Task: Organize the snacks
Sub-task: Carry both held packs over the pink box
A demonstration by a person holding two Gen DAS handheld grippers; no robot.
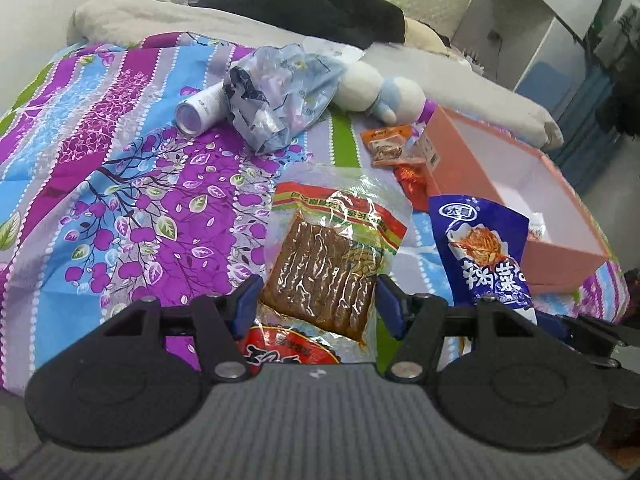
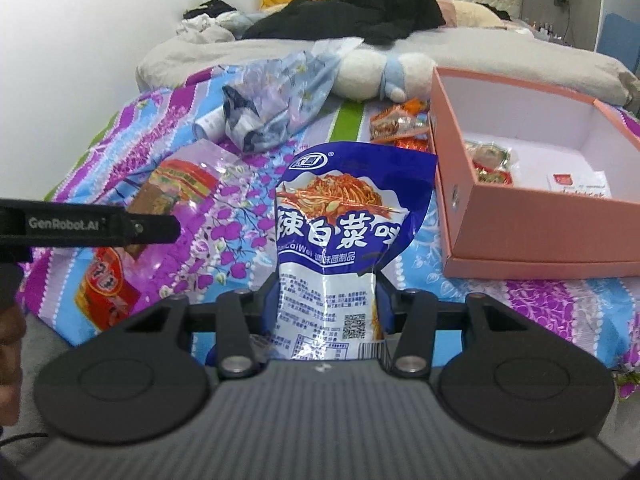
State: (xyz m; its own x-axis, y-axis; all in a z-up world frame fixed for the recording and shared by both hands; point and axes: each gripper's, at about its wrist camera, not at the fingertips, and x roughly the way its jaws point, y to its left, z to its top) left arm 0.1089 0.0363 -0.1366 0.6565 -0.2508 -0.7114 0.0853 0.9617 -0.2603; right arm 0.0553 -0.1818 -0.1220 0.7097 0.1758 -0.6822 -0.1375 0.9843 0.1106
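plush toy (image 1: 380,92), crumpled plastic bag (image 1: 276,100), floral bedspread (image 1: 120,184)

The right tool (image 2: 326,308) is clamped on a blue snack packet (image 2: 340,216), holding it upright between its blue fingers. The left tool (image 1: 316,304) hovers low with its fingers (image 1: 246,304) spread wide apart, gripping nothing.

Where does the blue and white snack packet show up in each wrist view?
Left wrist view: the blue and white snack packet stands at lower right, just in front of the pink box.
Right wrist view: it fills the centre, clamped in the right hand-held gripper.
Shared landmark: the pink box, right of the packet in both.
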